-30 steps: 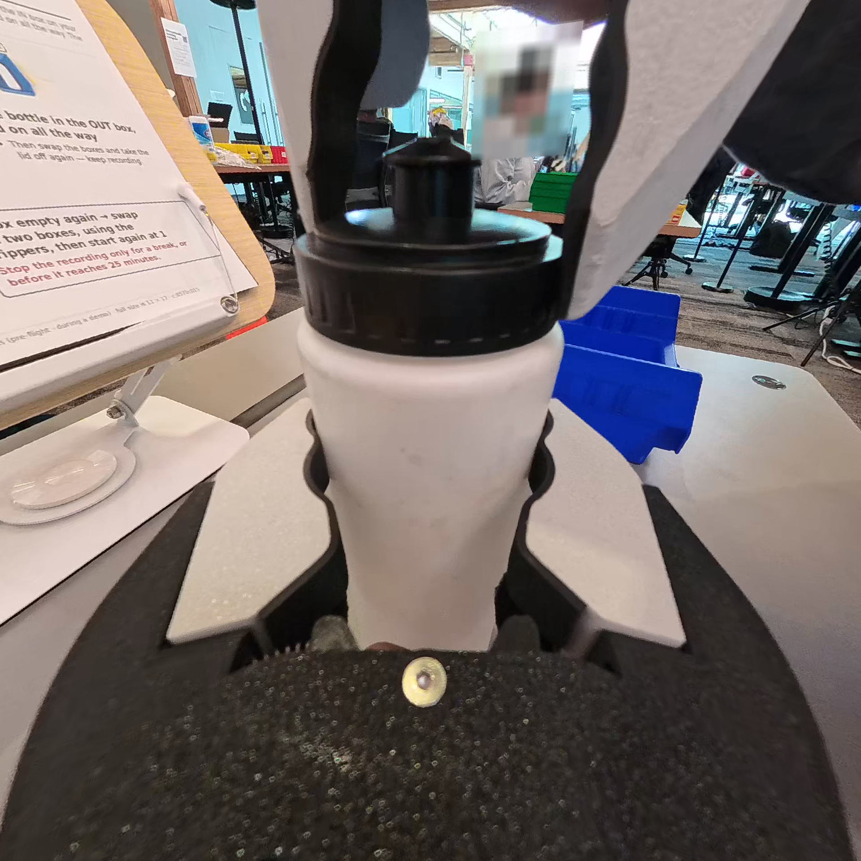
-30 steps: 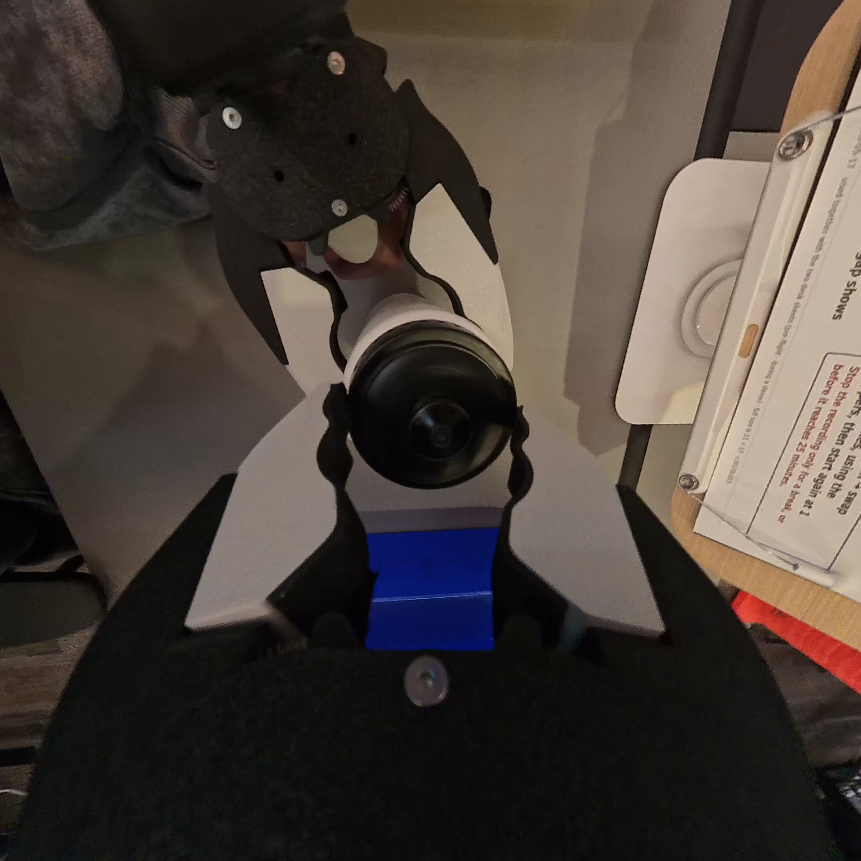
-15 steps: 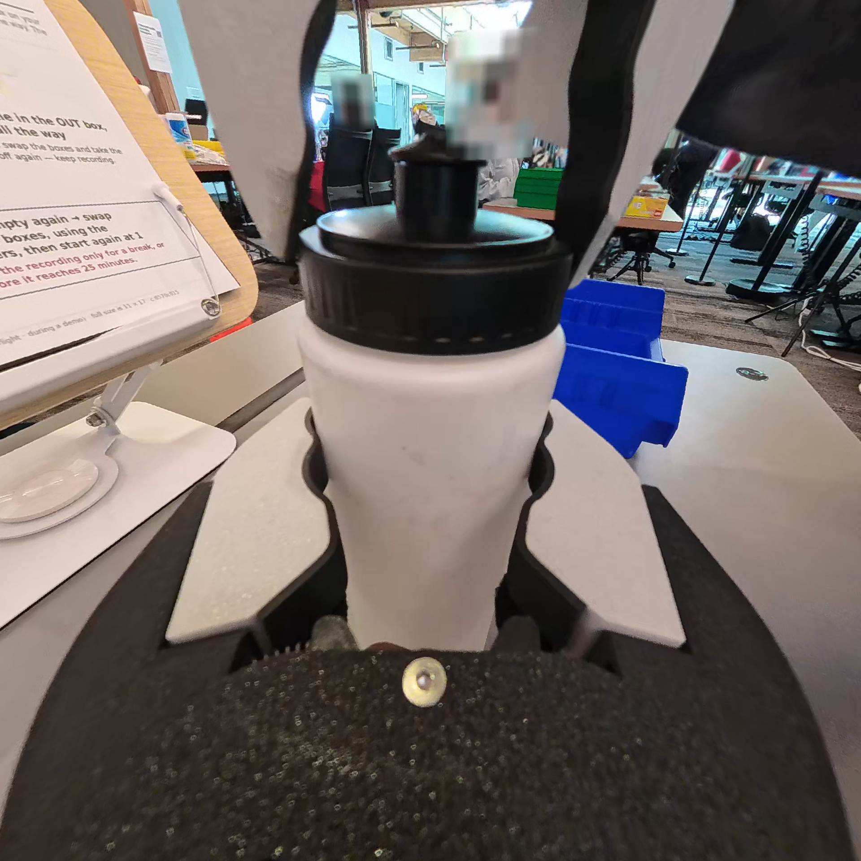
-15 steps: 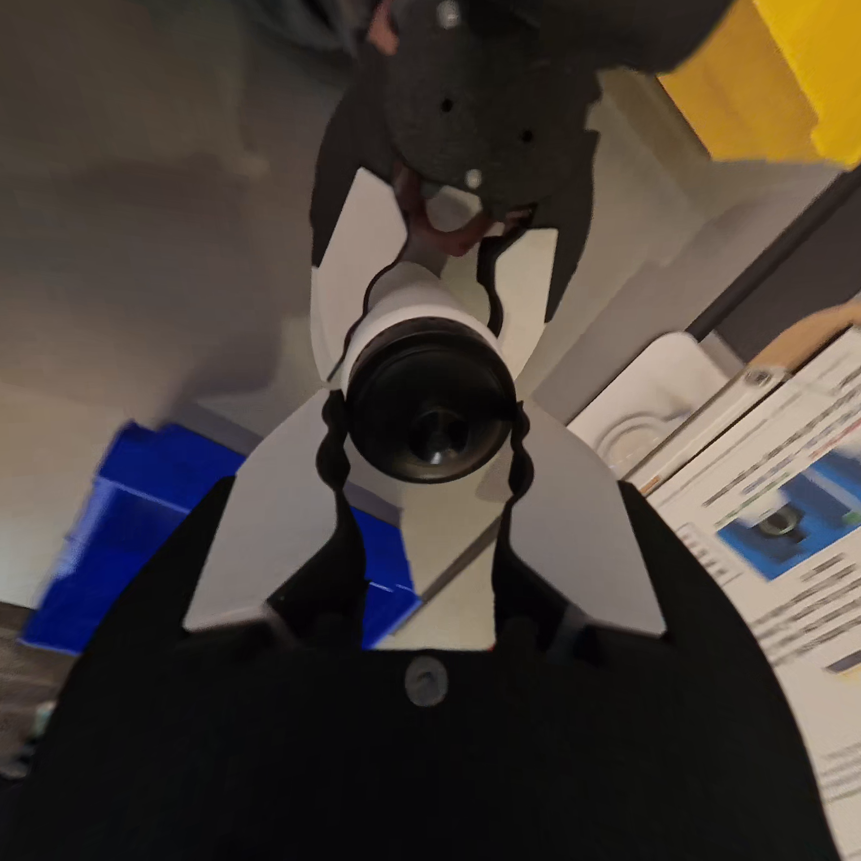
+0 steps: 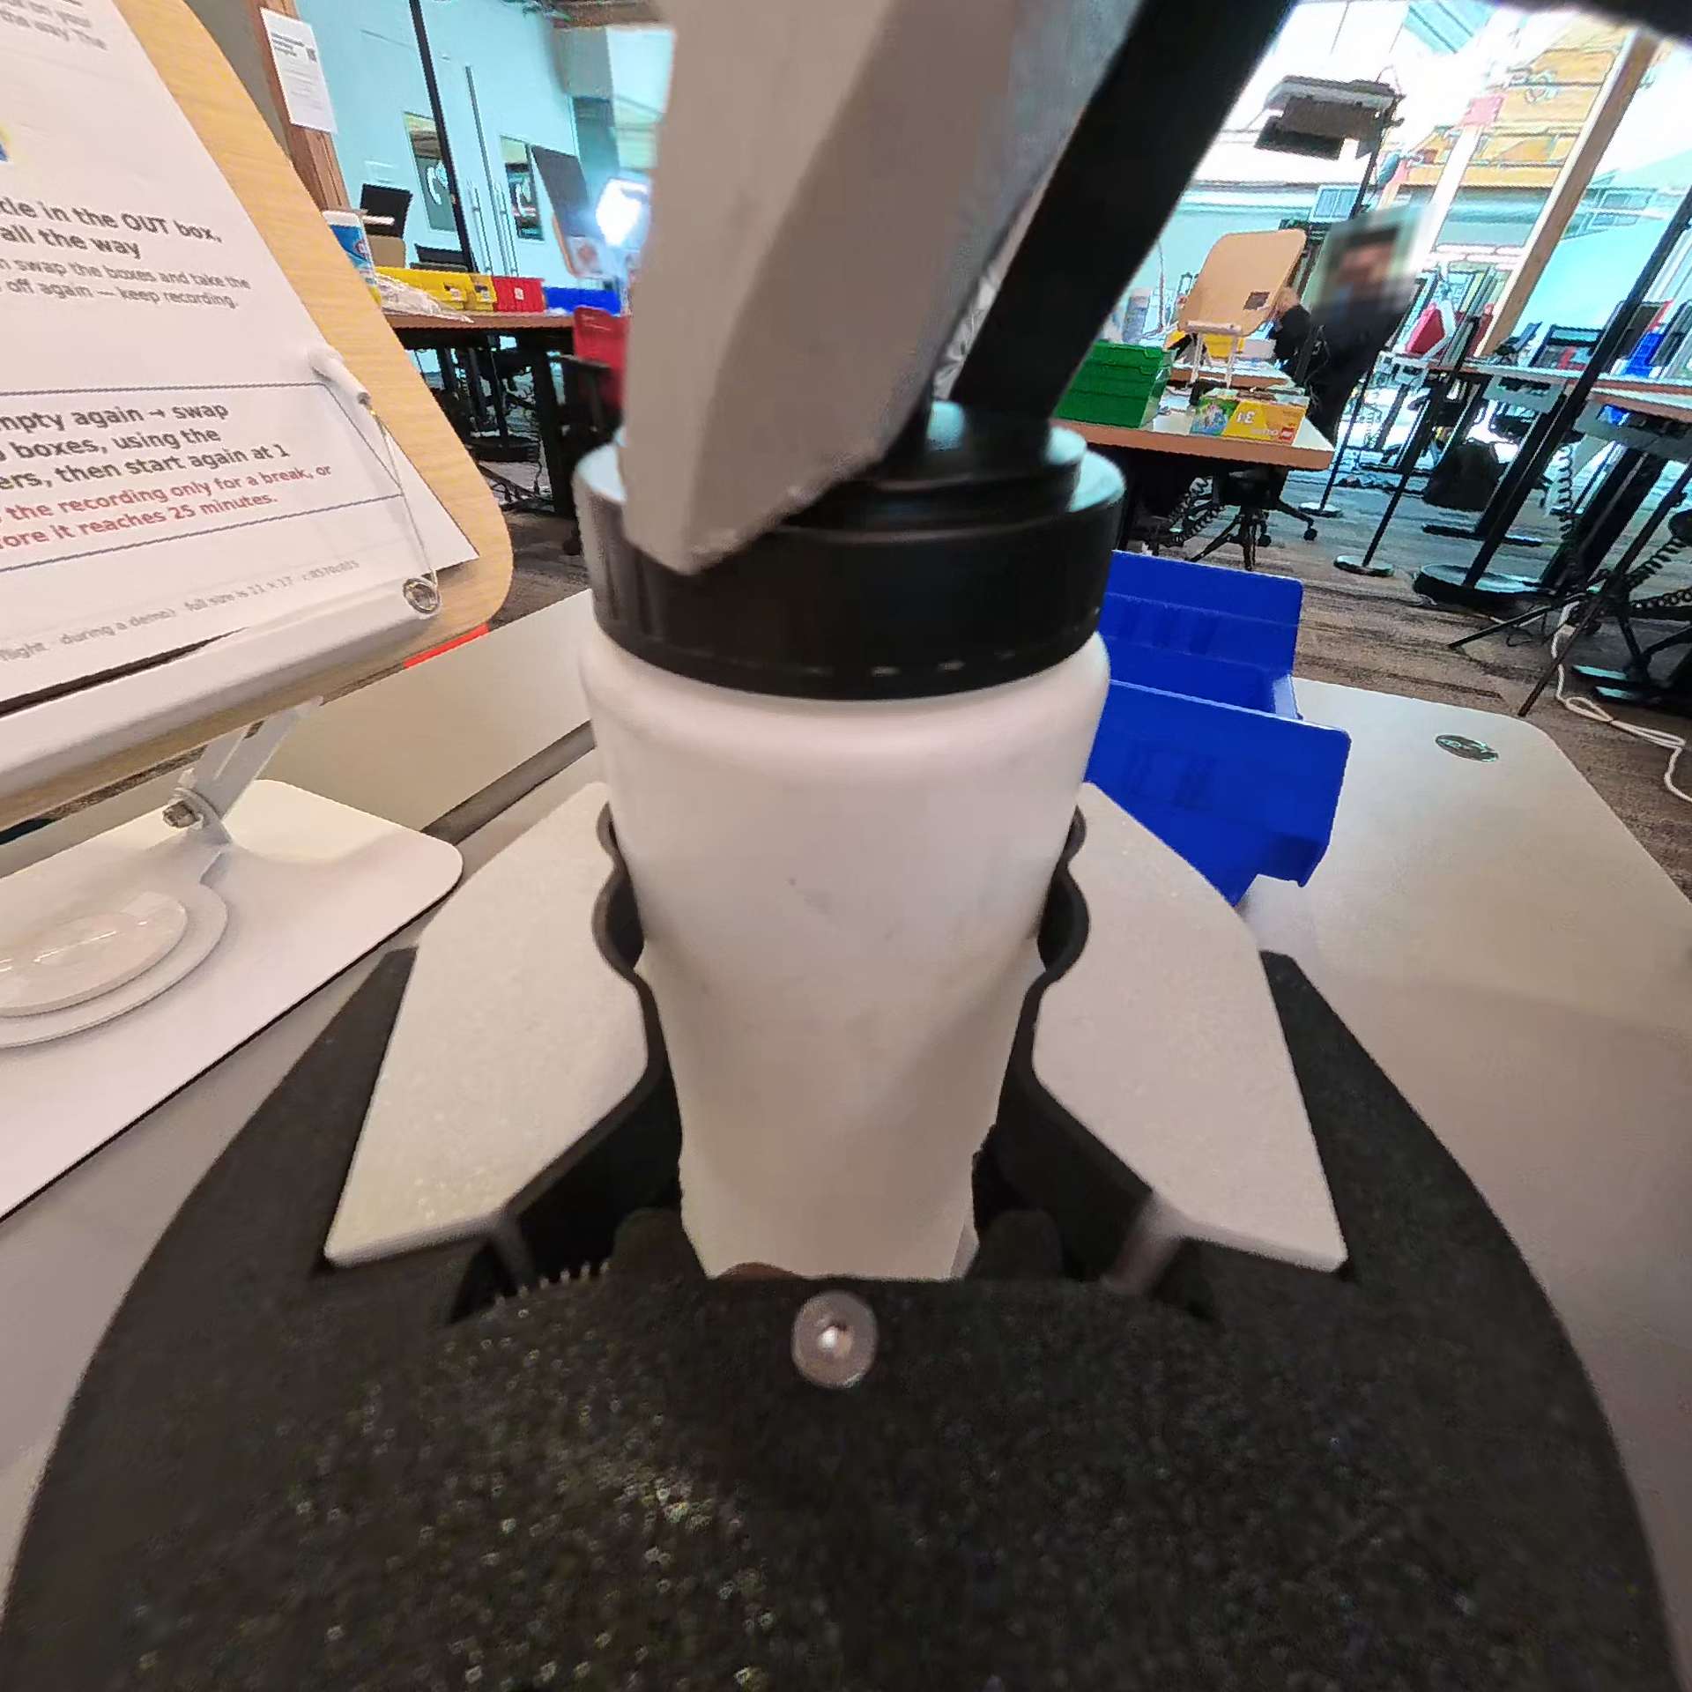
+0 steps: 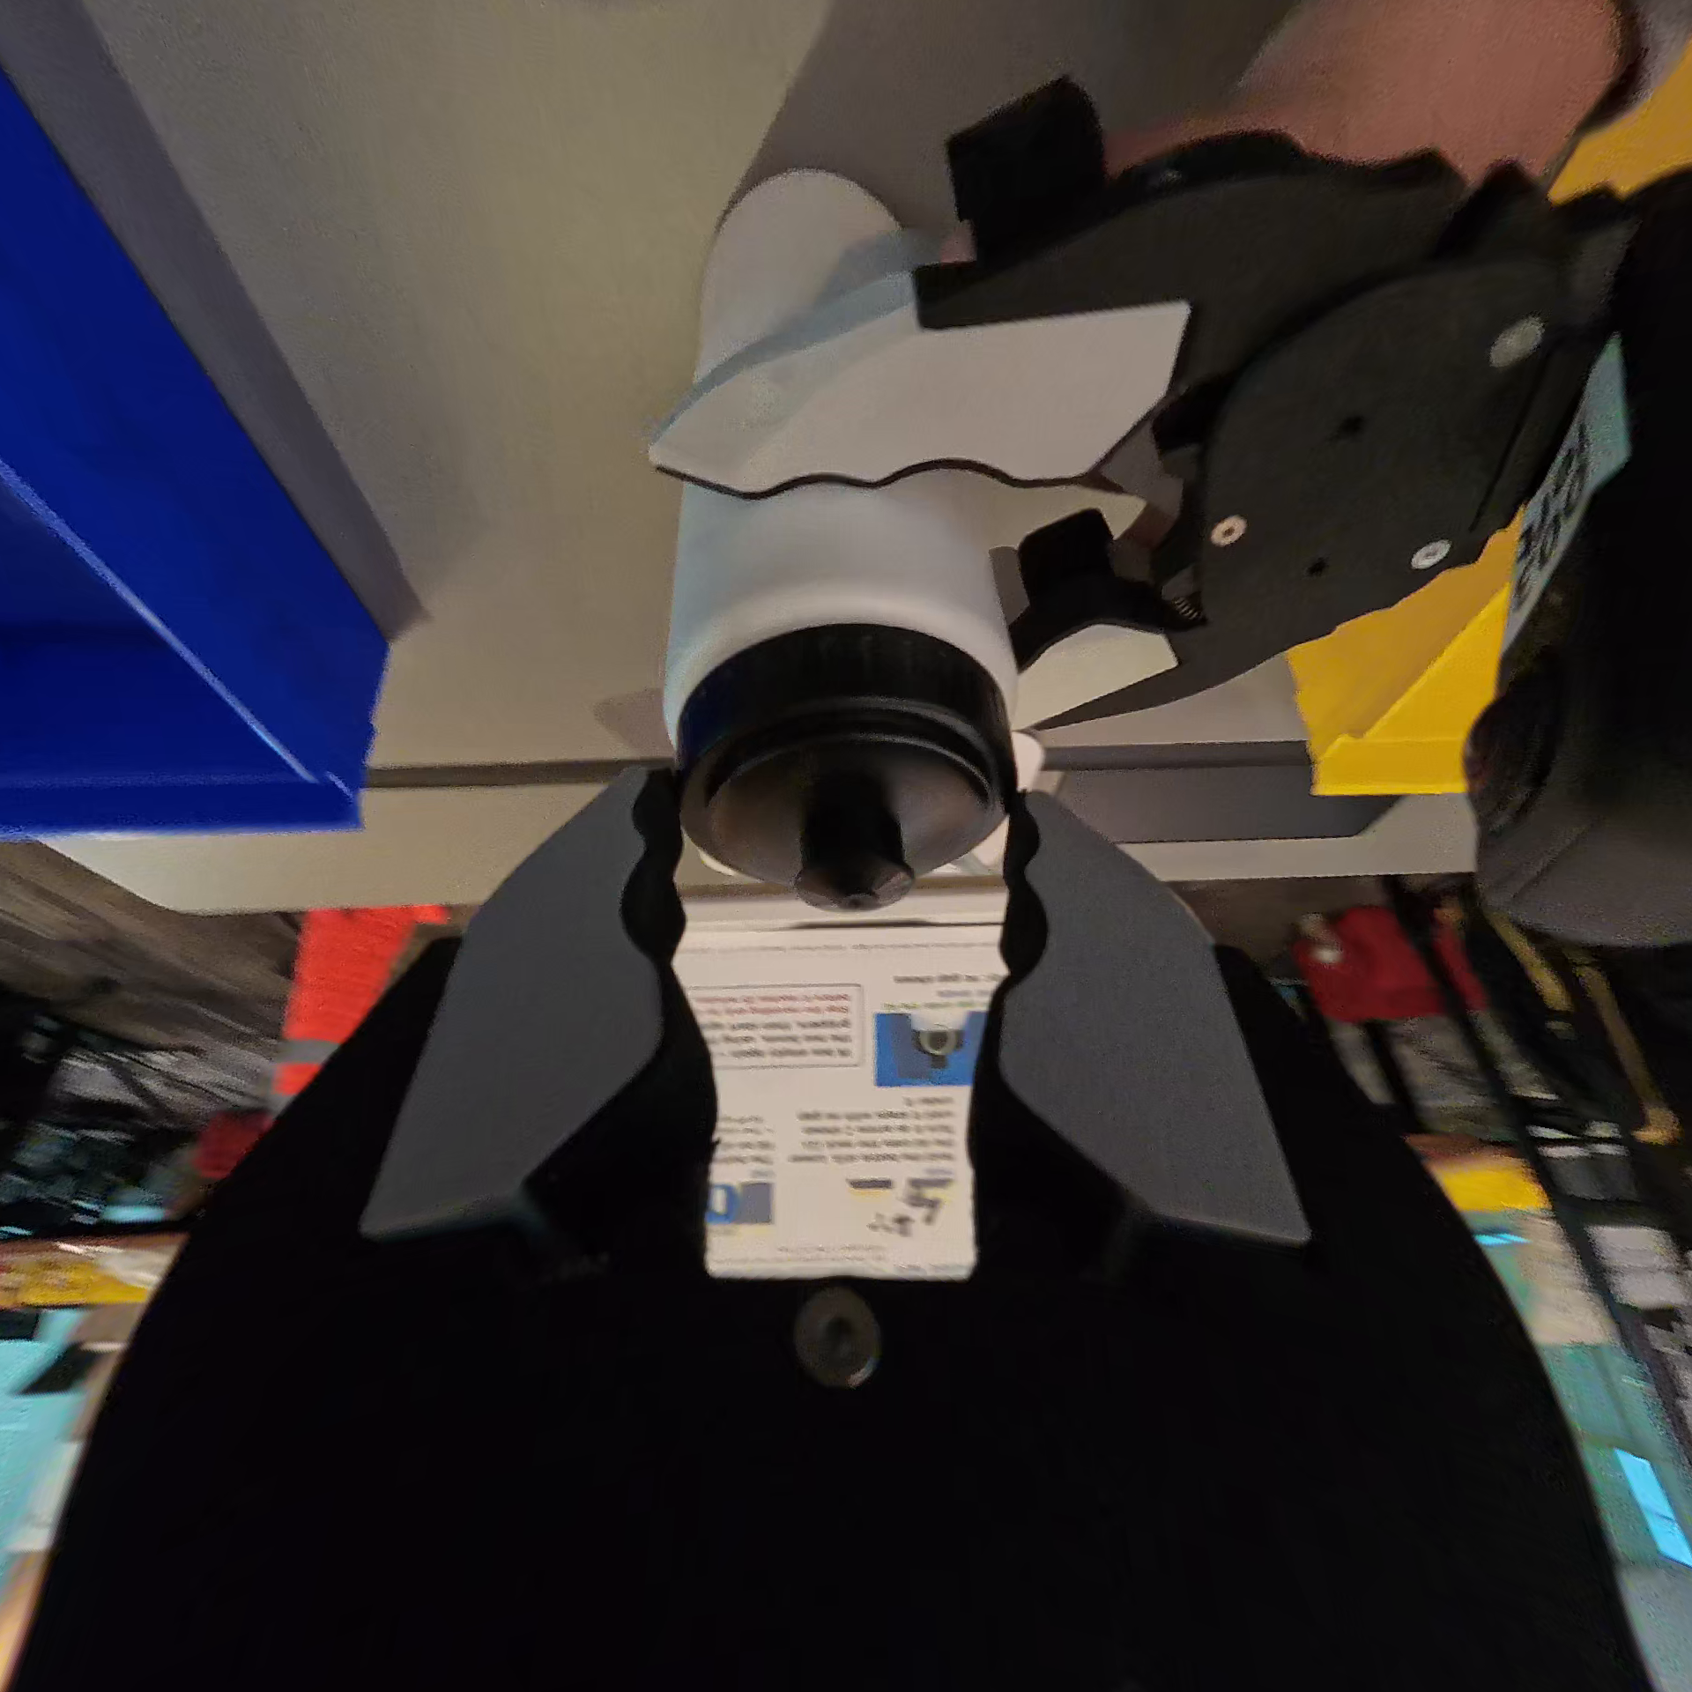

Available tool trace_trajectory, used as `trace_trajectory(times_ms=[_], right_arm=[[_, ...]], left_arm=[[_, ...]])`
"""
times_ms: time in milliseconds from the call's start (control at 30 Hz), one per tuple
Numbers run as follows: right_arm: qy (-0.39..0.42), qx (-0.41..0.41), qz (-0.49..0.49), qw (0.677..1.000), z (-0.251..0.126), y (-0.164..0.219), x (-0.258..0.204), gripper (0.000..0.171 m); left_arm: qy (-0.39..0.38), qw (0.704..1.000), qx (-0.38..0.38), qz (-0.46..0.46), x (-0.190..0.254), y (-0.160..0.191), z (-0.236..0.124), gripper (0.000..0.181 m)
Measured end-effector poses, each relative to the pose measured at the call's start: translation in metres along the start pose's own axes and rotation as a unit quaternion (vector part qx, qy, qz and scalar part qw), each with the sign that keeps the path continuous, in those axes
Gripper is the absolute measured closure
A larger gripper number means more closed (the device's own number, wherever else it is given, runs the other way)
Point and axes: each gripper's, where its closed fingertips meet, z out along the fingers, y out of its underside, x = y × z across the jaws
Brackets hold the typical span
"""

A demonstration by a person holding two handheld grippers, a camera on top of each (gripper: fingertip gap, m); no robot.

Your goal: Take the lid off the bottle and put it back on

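The left gripper (image 5: pixel 838 925) was clamped around the white bottle (image 5: pixel 838 870), its two fingers pressed against the bottle's narrower lower body and holding it upright above the pale table (image 5: pixel 1483 916). The black lid (image 5: pixel 851 586) sat on the bottle's neck, with its spout pointing up. The right gripper (image 6: pixel 840 806) came down from above, its fingers set on opposite sides of the lid's ribbed rim and pinching it; in the left wrist view one white finger (image 5: pixel 778 302) of it covered part of the lid's front. A blue bin (image 5: pixel 1209 732) stood on the table just behind the bottle, and a white stand (image 5: pixel 229 879) holding a printed sheet (image 5: pixel 137 385) stood to the left. In the right wrist view a yellow bin (image 6: pixel 1410 714) showed beside the left gripper (image 6: pixel 934 586).
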Motion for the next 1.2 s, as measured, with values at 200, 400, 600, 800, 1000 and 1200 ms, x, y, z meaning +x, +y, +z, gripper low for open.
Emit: trace_trajectory(times_ms=[200,400,600,800,1000,1200], right_arm=[[0.091,-0.056,-0.104,0.989,-0.001,0.0,0.0,0.103],[0.2,-0.141,-0.257,0.935,-0.004,0.003,0.008,0.104],[0.205,-0.143,-0.086,0.964,-0.015,0.004,-0.006,0.085],[0.191,0.035,0.563,0.803,-0.033,-0.006,-0.025,0.07],[0.196,0.312,0.876,0.311,-0.021,-0.029,-0.012,0.062],[0.314,0.309,0.887,0.138,-0.001,-0.014,0.002,0.068]], left_arm=[[0.002,1.0,-0.003,0.005,0.002,0.0,0.001,0.095],[0.0,1.0,0.002,-0.005,0.0,0.0,-0.001,0.095],[0.001,1.0,-0.001,0.003,0.003,0.0,0.0,0.095],[-0.007,1.0,0.002,0.003,0.003,0.0,0.001,0.095],[-0.013,1.0,0.004,0.003,0.003,0.0,0.001,0.095],[-0.03,1.0,0.004,0.004,0.003,0.0,0.002,0.095]])
